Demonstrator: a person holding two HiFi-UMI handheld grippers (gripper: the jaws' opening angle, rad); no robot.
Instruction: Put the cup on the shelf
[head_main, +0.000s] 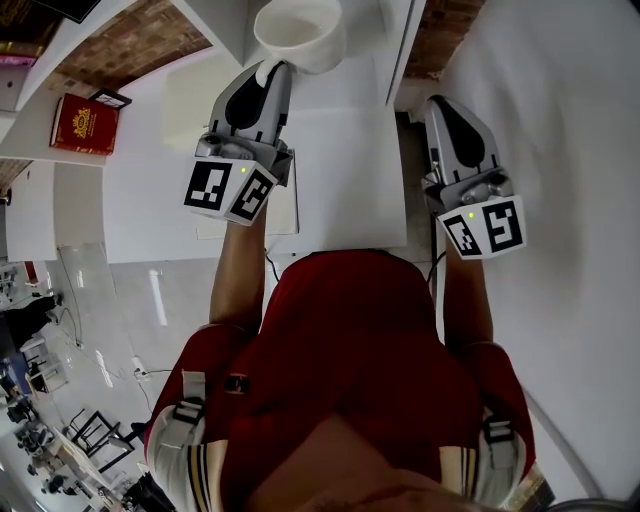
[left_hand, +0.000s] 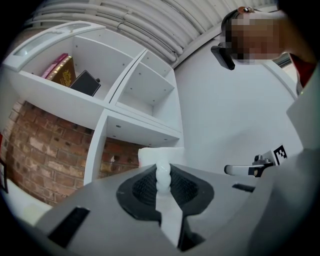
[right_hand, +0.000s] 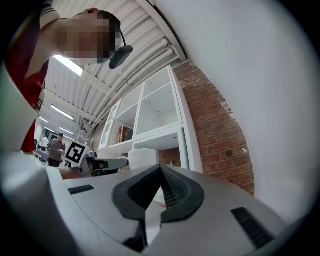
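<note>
The left gripper (head_main: 276, 70) was closed on the handle of the white cup (head_main: 300, 35), held just before the shelf (left_hand: 107, 107). The right gripper (right_hand: 160, 170) was closed and empty. One upper compartment held books (left_hand: 62, 72).

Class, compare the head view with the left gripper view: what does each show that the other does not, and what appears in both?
Head view only: the white cup's open mouth from above, the left claw's marker cube, and the person's red shirt.
Left gripper view only: the claw's pads pressed on either side of the cup's handle, and the ribbed ceiling.
Both: the white shelf, the red book in it, and the brick wall.
</note>
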